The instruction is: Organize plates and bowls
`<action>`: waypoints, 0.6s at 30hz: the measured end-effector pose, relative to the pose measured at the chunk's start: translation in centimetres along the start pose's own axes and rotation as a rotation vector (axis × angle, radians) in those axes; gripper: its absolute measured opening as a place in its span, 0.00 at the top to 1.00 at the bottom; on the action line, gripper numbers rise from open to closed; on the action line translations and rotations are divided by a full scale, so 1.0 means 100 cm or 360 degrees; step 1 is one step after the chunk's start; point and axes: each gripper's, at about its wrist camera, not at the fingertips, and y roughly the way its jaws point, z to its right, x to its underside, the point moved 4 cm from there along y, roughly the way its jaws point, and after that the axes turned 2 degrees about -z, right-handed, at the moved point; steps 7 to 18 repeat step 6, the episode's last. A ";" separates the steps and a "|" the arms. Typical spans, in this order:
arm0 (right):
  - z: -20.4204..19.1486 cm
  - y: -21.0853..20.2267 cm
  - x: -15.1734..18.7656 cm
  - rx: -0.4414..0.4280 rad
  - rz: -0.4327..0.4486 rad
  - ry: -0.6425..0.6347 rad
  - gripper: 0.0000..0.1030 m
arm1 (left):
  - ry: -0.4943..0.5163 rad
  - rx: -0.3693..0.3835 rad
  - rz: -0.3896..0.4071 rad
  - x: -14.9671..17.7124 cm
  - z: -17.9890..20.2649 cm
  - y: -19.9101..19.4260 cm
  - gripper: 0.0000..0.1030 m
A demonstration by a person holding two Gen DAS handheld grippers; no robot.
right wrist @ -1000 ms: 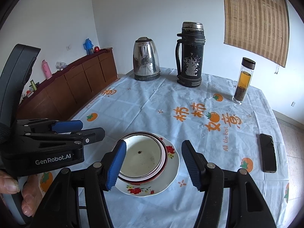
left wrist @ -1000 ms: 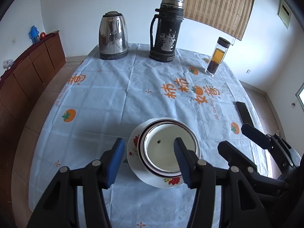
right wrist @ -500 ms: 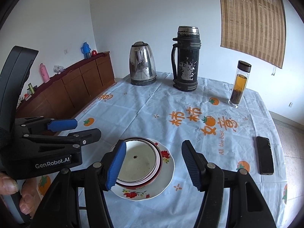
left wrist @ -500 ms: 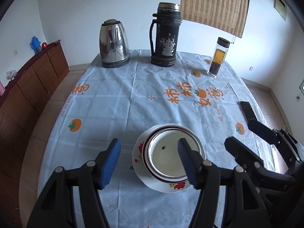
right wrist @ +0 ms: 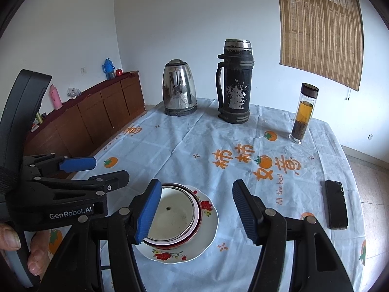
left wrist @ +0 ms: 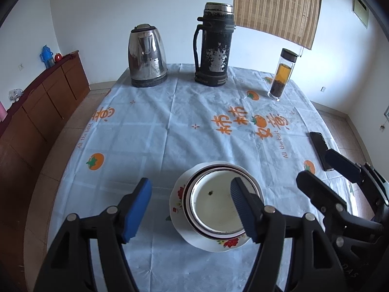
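Nested white bowls with dark red rims (left wrist: 214,206) sit in a white plate with red flowers (left wrist: 211,242) near the table's front edge; they also show in the right wrist view, bowls (right wrist: 175,215) on the plate (right wrist: 194,245). My left gripper (left wrist: 190,206) is open and empty, held above and in front of the stack. My right gripper (right wrist: 197,211) is open and empty, above the stack's right side. Each gripper shows in the other's view: the right one (left wrist: 323,170), the left one (right wrist: 97,170).
A steel kettle (left wrist: 147,56), a black thermos (left wrist: 214,46) and a glass tea bottle (left wrist: 282,75) stand at the far edge of the tablecloth (left wrist: 158,133). A black phone (right wrist: 336,204) lies at the right. A wooden sideboard (right wrist: 97,112) runs along the left wall.
Both grippers have drawn back and up from the stack of bowls and plate, so more of the table shows. The jaws stay open. The dishes have not moved.
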 end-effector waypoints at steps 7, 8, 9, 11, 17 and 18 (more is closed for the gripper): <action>0.002 0.005 0.002 -0.0005 -0.0023 0.0011 0.39 | 0.0019 0.0004 -0.0011 0.002 0.002 0.003 0.33; 0.002 0.005 0.002 -0.0005 -0.0023 0.0011 0.39 | 0.0019 0.0004 -0.0011 0.002 0.002 0.003 0.33; 0.002 0.005 0.002 -0.0005 -0.0023 0.0011 0.39 | 0.0019 0.0004 -0.0011 0.002 0.002 0.003 0.33; 0.002 0.005 0.002 -0.0005 -0.0023 0.0011 0.39 | 0.0019 0.0004 -0.0011 0.002 0.002 0.003 0.33; 0.002 0.005 0.002 -0.0005 -0.0023 0.0011 0.39 | 0.0019 0.0004 -0.0011 0.002 0.002 0.003 0.33; 0.002 0.005 0.002 -0.0005 -0.0023 0.0011 0.39 | 0.0019 0.0004 -0.0011 0.002 0.002 0.003 0.33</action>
